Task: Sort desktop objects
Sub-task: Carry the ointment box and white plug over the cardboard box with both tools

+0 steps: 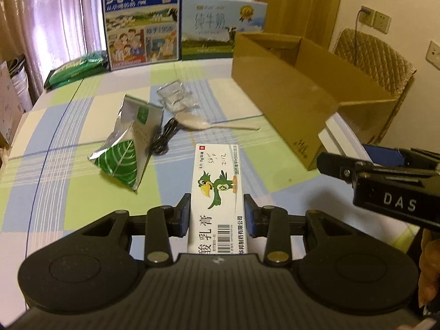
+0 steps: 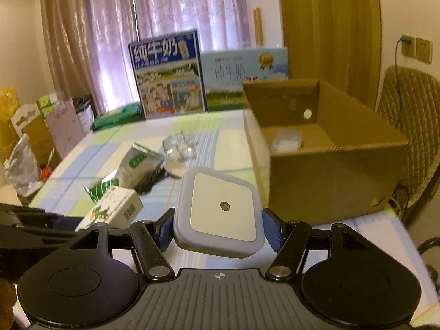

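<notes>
You're mid-carry with both loaded: left gripper (image 1: pixel 217 214) clamped on the ointment box (image 1: pixel 217 192), right gripper (image 2: pixel 218 228) squeezing the square night light (image 2: pixel 220 214), both above the table (image 1: pixel 82 192). Next, swing each over the cardboard box (image 2: pixel 330 165) and release.

"纯牛奶" on blue milk carton (image 1: pixel 143 22); "DAS" on right gripper (image 1: pixel 324 162); ointment box (image 1: pixel 217 192) code, perhaps "H50021816".

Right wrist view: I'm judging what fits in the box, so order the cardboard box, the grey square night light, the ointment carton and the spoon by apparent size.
1. cardboard box
2. grey square night light, though nearness to the camera inflates it
3. ointment carton, partly hidden
4. spoon, mostly hidden, so its rank is unsure
</notes>
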